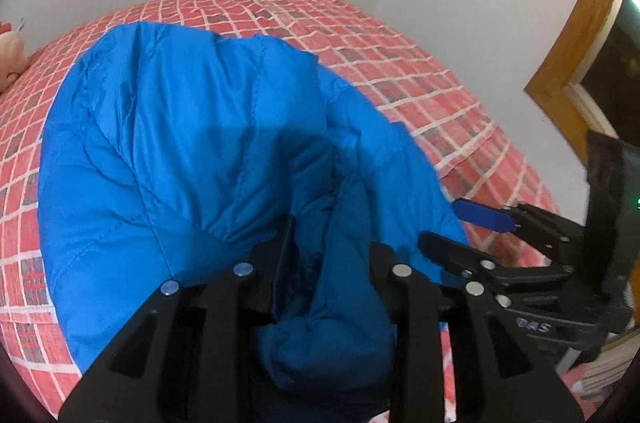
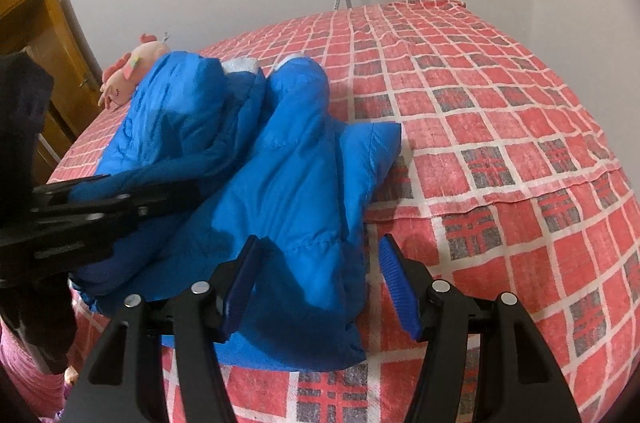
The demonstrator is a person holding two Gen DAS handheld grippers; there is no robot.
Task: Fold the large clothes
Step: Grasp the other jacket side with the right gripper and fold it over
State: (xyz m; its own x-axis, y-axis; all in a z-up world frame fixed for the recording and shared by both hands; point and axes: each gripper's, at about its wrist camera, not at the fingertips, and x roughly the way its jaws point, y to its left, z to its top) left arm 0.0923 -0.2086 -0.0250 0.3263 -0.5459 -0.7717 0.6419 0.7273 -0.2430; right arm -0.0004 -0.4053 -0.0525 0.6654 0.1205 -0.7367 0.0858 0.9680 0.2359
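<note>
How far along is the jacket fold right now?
Partly done: the blue quilted puffer jacket is bunched and doubled over on the red checked bedsheet, not flat. In hand: the left tongs grip a fold; the right tongs are open around its edge. Left: flattening and final folds.

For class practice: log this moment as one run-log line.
left claw: shut on blue jacket | right claw: open, straddling hem | on bed

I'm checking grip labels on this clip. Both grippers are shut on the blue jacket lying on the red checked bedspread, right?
Not quite. Only the left gripper is shut on the blue jacket. The right wrist view shows the right gripper open, its blue pads apart on either side of the jacket's edge without pinching it. The jacket does lie on the red checked bedspread.
</note>
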